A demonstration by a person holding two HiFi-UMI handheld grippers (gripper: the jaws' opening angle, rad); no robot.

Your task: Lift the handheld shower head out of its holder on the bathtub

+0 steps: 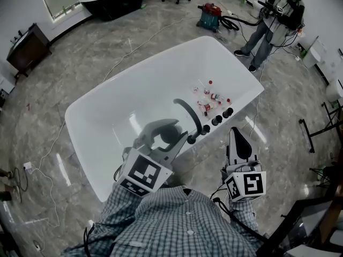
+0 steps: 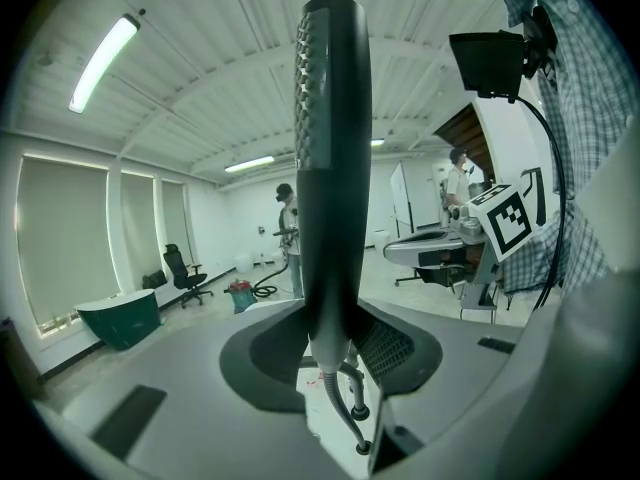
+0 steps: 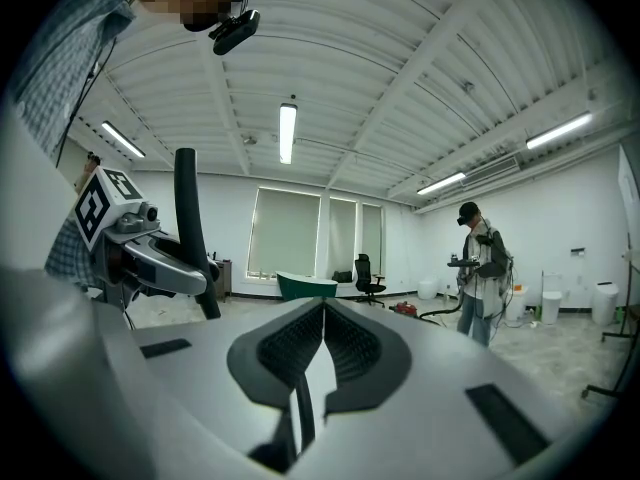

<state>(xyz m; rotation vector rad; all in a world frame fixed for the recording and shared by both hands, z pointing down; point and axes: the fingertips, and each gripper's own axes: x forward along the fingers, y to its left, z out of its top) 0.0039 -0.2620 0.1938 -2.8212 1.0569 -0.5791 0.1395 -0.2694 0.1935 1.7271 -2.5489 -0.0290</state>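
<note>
My left gripper (image 1: 170, 137) is shut on the black handheld shower head (image 1: 191, 116), above the near rim of the white bathtub (image 1: 102, 116). In the left gripper view the shower head (image 2: 333, 168) stands upright between the jaws of that gripper (image 2: 335, 346), and its hose (image 2: 340, 413) hangs down below. My right gripper (image 1: 239, 139) hovers just to the right, outside the tub's rim, shut with nothing in it. In the right gripper view its pads (image 3: 345, 346) meet, and the shower head (image 3: 191, 230) shows at the left.
Black tap knobs (image 1: 222, 116) sit on the tub's near rim, and small bottles (image 1: 210, 98) lie inside the tub. A person (image 1: 272, 21) stands at the far right near a red and teal vacuum (image 1: 211, 15). A dark tub (image 1: 112, 2) stands at the back.
</note>
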